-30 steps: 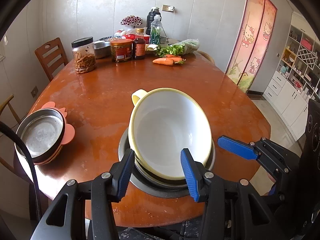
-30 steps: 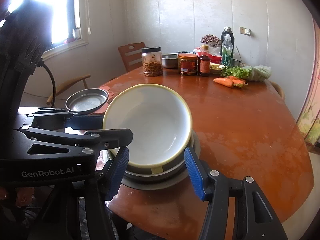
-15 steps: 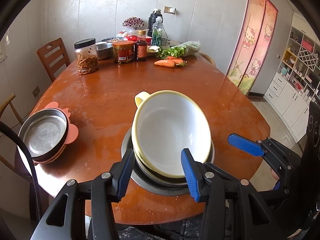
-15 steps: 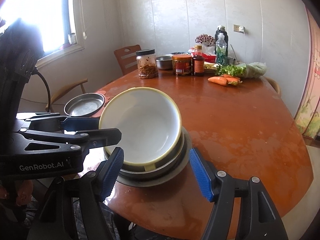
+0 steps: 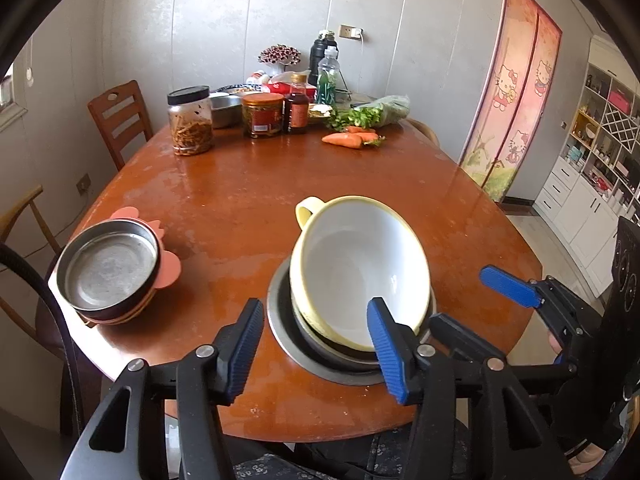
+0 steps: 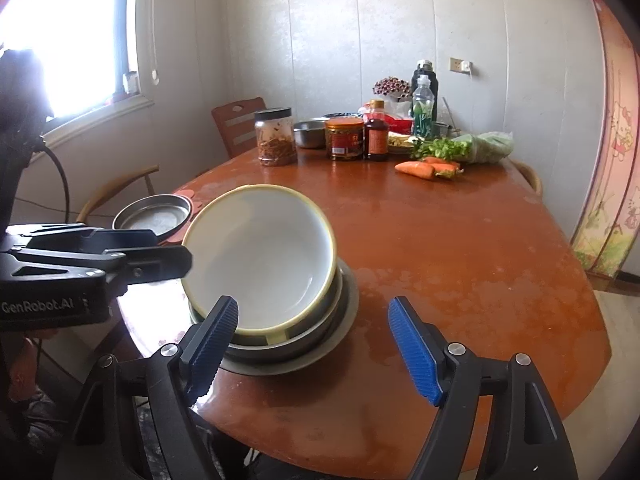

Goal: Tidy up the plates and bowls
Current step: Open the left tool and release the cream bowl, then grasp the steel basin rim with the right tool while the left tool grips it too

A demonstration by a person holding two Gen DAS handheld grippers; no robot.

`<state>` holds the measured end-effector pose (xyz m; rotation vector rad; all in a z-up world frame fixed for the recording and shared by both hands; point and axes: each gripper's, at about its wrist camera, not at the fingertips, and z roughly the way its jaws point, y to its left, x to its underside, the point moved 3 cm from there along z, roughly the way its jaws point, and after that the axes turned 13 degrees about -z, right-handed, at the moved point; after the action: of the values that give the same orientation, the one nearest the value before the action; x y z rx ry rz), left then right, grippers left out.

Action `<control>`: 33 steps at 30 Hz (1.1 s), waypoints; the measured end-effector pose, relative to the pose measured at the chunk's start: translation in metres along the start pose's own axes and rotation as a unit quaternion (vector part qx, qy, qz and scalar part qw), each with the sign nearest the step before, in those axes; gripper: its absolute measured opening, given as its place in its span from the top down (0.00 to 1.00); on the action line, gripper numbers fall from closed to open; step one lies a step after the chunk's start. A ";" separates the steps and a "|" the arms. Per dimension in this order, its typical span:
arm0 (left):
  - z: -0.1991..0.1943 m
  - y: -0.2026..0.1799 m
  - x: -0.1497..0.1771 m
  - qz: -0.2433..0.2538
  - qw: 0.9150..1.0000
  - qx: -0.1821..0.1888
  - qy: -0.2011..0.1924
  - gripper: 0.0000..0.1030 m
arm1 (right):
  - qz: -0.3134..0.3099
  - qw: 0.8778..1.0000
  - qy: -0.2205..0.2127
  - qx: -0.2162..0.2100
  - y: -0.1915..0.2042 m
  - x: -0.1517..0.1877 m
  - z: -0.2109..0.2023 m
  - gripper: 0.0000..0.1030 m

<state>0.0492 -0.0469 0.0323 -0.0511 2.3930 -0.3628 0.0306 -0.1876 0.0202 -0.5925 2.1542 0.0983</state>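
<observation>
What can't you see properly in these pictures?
- Dishes under the yellow-rimmed bowl: both views, the bowl covers them; the count cannot be told.
- Pink plate under the metal pan: left wrist view, mostly covered.
- Jar label: too small to read.
- Shelf items: left wrist view, tiny, cut off by the edge.

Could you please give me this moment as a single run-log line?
left gripper: opening, nothing between jaws | right gripper: opening, nothing held | yellow-rimmed bowl: tilted on metal stack | table

Carrots (image 5: 347,139), jars (image 5: 262,115), wooden chair (image 5: 119,117)
</observation>
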 end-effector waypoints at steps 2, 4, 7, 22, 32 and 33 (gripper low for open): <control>-0.001 0.002 0.001 -0.001 1.000 -0.006 -0.001 0.45 | 0.002 1.000 -0.006 0.005 -0.001 -0.001 -0.002 0.23; 0.000 0.003 0.003 -0.001 1.000 -0.013 0.001 0.45 | 0.007 1.000 -0.009 0.001 -0.003 -0.001 -0.003 0.22; 0.001 0.008 0.006 -0.003 1.000 -0.022 0.004 0.44 | 0.010 1.000 -0.011 0.000 -0.004 -0.002 -0.005 0.22; -0.011 0.029 0.022 -0.032 0.999 -0.018 -0.003 0.24 | -0.002 1.000 -0.014 0.012 0.009 -0.008 -0.011 0.22; -0.010 0.037 0.031 -0.052 0.999 -0.012 0.003 0.22 | 0.005 1.000 -0.010 0.010 0.010 -0.005 -0.011 0.21; -0.009 0.036 0.033 -0.051 0.999 -0.014 0.005 0.22 | 0.006 1.000 -0.009 0.009 0.010 -0.004 -0.010 0.21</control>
<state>0.0209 -0.0143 0.0077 -0.1846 2.4103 -0.3788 0.0205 -0.1805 0.0283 -0.5665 2.1382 0.0905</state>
